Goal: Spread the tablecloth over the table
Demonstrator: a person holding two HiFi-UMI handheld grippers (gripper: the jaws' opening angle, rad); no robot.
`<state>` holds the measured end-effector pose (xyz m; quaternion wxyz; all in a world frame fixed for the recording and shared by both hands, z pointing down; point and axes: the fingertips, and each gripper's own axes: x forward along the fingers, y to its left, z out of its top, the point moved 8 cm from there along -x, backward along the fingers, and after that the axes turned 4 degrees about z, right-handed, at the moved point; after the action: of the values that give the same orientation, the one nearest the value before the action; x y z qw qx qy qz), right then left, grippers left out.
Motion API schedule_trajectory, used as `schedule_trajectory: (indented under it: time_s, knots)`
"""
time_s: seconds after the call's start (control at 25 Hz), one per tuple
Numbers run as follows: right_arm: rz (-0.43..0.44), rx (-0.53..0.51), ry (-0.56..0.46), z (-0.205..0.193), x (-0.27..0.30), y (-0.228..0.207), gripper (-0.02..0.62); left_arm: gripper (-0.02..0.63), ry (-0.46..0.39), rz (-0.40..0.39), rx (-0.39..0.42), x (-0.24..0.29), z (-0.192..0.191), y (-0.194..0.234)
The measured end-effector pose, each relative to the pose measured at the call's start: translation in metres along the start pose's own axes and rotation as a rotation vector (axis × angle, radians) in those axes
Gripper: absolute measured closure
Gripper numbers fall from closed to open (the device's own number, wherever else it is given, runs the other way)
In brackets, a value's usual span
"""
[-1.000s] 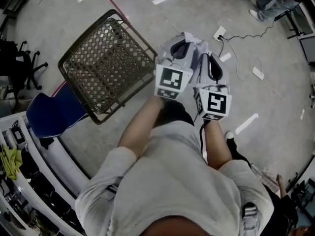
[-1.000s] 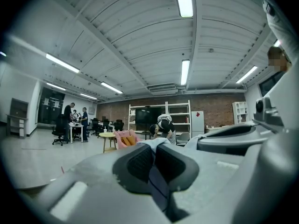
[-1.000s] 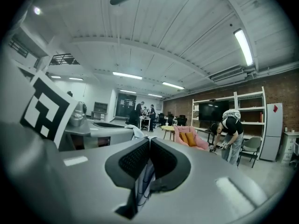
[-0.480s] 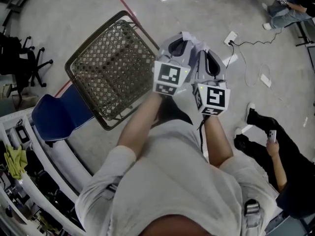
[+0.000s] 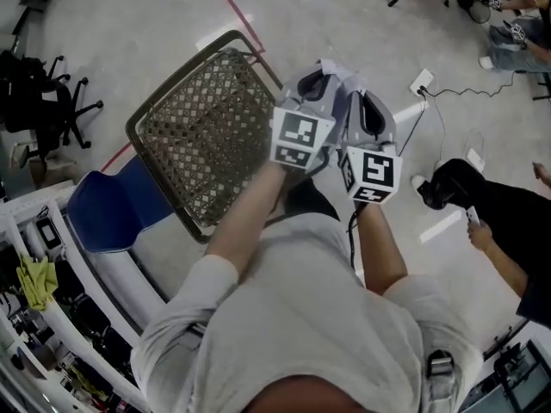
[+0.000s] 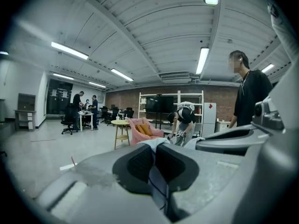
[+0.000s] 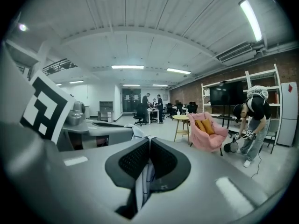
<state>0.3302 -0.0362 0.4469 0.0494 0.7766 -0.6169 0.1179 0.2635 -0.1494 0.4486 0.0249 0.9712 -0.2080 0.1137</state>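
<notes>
The tablecloth (image 5: 337, 70), white with thin blue lines, shows only as a small bunch at the tips of both grippers, held side by side at chest height. My left gripper (image 5: 317, 80) is shut on a fold of it; in the left gripper view the cloth (image 6: 157, 181) is pinched between the dark pads (image 6: 140, 164). My right gripper (image 5: 368, 101) is shut on another fold (image 7: 144, 176), clamped between its pads (image 7: 161, 160). Most of the cloth is hidden under the grippers. No table shows below me in the head view.
A wire mesh basket (image 5: 207, 127) stands on the floor to the left, with a blue chair (image 5: 112, 213) beside it. A person in black (image 5: 508, 239) crouches at the right near a power strip (image 5: 422, 83). Ahead are a pink armchair (image 7: 208, 132) and a small round table (image 7: 181, 120).
Both grippers kept together, shut on the cloth, while I moved across the room. The basket slid right in the head view and the person in black came in at the right.
</notes>
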Motion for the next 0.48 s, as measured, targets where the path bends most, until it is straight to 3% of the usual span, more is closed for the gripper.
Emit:
schedule_trajectory:
  time_s: [0.48]
  knots:
    - [0.153, -0.009, 0.045, 0.018, 0.112, 0.015, 0.589, 0.58, 0.048, 0.178, -0.04, 0.042, 0.0, 0.112]
